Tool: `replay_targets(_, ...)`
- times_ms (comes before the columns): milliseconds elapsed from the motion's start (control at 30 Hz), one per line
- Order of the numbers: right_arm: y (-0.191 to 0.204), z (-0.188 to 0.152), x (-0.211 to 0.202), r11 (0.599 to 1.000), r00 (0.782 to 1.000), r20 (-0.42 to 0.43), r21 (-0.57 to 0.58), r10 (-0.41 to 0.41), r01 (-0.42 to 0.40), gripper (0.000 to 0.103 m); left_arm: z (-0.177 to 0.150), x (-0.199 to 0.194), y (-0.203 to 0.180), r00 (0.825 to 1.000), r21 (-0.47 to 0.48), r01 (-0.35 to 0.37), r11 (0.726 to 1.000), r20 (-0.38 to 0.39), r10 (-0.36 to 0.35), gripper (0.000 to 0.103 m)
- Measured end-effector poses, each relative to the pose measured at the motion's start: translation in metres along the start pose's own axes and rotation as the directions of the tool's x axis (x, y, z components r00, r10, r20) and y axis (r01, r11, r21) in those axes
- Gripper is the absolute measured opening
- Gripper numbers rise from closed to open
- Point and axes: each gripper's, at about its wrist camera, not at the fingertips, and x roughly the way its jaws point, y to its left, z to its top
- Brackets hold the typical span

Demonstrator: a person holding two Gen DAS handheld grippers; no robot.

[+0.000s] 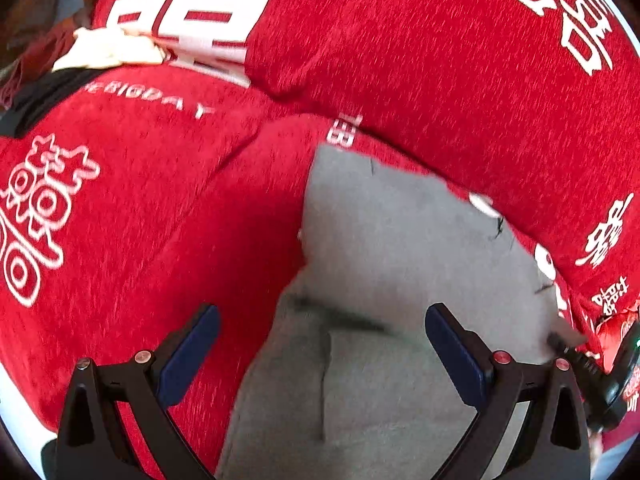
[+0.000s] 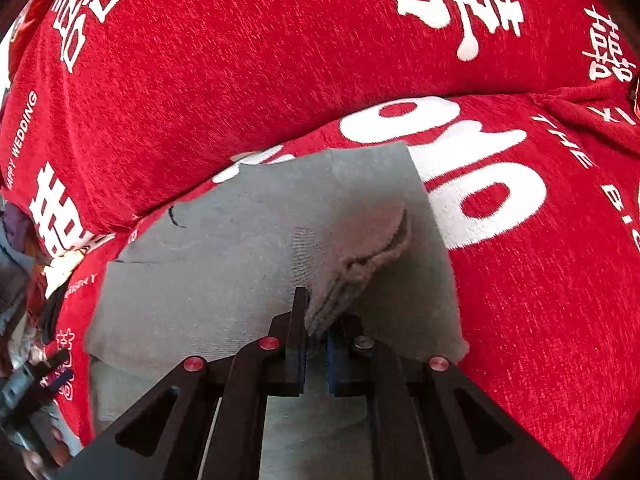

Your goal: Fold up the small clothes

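A small grey garment lies flat on a red cover printed with white characters. My right gripper is shut on a bunched fold of the grey cloth near its right side, lifting a ridge of it. In the left wrist view the same grey garment spreads under my left gripper, whose blue-padded fingers stand wide apart above the cloth's left edge with nothing between them. The right gripper's body shows at that view's right edge.
The red printed cover rises in a soft bulge behind the garment. A pile of mixed clothes sits at the left edge of the right wrist view. A cream cloth lies at the far left.
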Motion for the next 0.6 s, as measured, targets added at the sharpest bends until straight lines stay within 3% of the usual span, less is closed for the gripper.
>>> replay_targets(167,0.005,0.002,0.003,0.998,0.999,0.005,-0.054,-0.037,0.037,0.009,0.02,0.021,-0.032,0.999,0.108,-0.038,0.993,-0.021,0.04,0.102)
replay_targets(267,-0.002,0.0,0.0,0.997,0.997,-0.015,-0.032,-0.075,0.075,0.026,0.02,0.037,-0.051,0.995,0.184,-0.069,0.981,-0.058,0.08,0.102)
replay_targets(400,-0.024,-0.011,-0.027,0.982,0.977,0.096,0.008,-0.188,0.188,0.032,0.02,0.033,-0.07,0.999,0.242,-0.034,0.97,-0.022,0.041,0.102)
replay_targets(467,-0.018,-0.01,-0.035,0.984,0.978,0.119,-0.023,-0.172,0.176,0.032,0.02,0.042,-0.084,0.999,0.264,-0.024,0.964,-0.04,0.036,0.102)
replay_targets(533,0.005,-0.006,-0.027,0.985,0.989,0.076,-0.107,-0.128,0.136,0.034,0.021,0.057,-0.096,0.996,0.298,-0.012,0.954,-0.076,0.036,0.102)
replay_targets(567,0.016,-0.004,-0.022,0.981,0.992,0.052,-0.146,-0.119,0.125,0.038,0.021,0.069,-0.103,0.994,0.325,-0.011,0.946,-0.102,0.046,0.102)
replay_targets(600,0.03,-0.005,-0.014,0.972,0.993,0.017,-0.204,-0.113,0.114,0.049,0.022,0.083,-0.105,0.989,0.345,-0.046,0.938,-0.113,0.09,0.102)
